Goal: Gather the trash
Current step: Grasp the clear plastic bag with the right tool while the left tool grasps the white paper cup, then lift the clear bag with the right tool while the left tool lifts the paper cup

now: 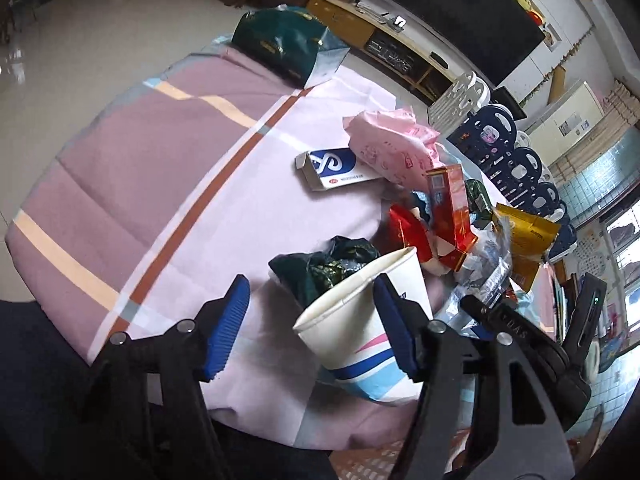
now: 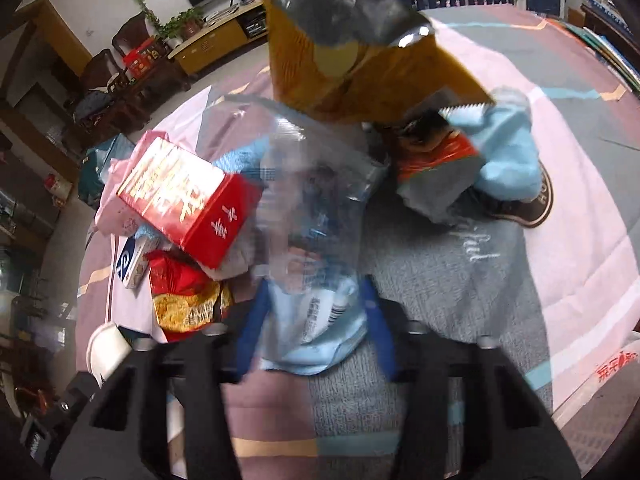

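Right wrist view: right gripper (image 2: 312,320) clamped on a clear plastic wrapper (image 2: 316,216); lift gently. Left gripper (image 1: 312,324), jaws apart, should straddle the paper cup (image 1: 360,320) rim squarely.

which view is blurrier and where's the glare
Right wrist view is blurrier: the clear wrapper between the right gripper pads smears, and the gold bag is soft with a bright glint on its foil edge. Left wrist view is sharper: the paper cup beside the left gripper is crisp, with glare on the floor top left and strong fisheye bending.
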`<state>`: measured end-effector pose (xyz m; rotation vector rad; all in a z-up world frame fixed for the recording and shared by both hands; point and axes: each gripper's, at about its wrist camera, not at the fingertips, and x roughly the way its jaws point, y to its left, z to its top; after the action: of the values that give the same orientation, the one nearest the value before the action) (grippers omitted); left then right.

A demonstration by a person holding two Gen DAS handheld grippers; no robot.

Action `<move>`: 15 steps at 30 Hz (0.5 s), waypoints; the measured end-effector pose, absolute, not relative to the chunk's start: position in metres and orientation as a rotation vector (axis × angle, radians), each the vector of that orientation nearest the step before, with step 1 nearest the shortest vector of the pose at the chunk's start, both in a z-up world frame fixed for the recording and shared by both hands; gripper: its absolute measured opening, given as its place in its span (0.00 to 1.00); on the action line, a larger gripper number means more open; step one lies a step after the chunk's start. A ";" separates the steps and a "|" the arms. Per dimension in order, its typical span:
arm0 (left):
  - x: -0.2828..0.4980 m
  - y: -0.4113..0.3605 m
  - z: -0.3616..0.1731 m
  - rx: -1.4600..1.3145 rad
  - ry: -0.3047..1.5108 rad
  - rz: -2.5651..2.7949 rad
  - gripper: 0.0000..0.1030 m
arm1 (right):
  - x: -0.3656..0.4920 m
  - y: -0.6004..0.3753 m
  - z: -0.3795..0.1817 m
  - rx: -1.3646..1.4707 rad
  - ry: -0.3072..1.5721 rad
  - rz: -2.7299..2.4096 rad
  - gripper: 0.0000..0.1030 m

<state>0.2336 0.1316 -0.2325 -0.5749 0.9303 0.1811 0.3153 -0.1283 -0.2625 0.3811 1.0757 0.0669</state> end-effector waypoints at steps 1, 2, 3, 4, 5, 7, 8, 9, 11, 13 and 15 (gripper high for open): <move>0.234 0.131 -0.232 -0.578 0.929 0.175 0.64 | 0.311 -0.130 -0.261 0.385 1.067 0.073 0.32; 0.233 0.130 -0.233 -0.583 0.930 0.171 0.65 | 0.305 -0.133 -0.259 0.388 1.052 0.080 0.28; 0.234 0.131 -0.234 -0.594 0.934 0.168 0.66 | 0.299 -0.137 -0.256 0.389 1.050 0.080 0.25; 0.233 0.132 -0.234 -0.607 0.935 0.167 0.70 | 0.295 -0.142 -0.255 0.394 1.049 0.081 0.25; 0.232 0.134 -0.235 -0.625 0.934 0.169 0.73 | 0.287 -0.148 -0.251 0.408 1.042 0.085 0.25; 0.230 0.137 -0.236 -0.649 0.934 0.174 0.76 | 0.273 -0.157 -0.248 0.419 1.034 0.079 0.24; 0.230 0.138 -0.237 -0.660 0.936 0.174 0.78 | 0.266 -0.161 -0.247 0.417 1.036 0.070 0.24; 0.230 0.138 -0.238 -0.670 0.942 0.174 0.79 | 0.261 -0.164 -0.247 0.414 1.039 0.063 0.24; 0.231 0.138 -0.239 -0.691 0.953 0.161 0.81 | 0.250 -0.168 -0.250 0.400 1.059 0.053 0.24; 0.229 0.136 -0.239 -0.702 0.955 0.149 0.82 | 0.238 -0.166 -0.254 0.396 1.065 0.054 0.24; 0.228 0.134 -0.237 -0.702 0.946 0.144 0.84 | 0.230 -0.167 -0.257 0.402 1.071 0.059 0.24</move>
<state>0.2282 0.1344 -0.2372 -0.7023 0.9461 0.1444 0.2300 -0.1670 -0.2567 0.4022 1.0710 0.0588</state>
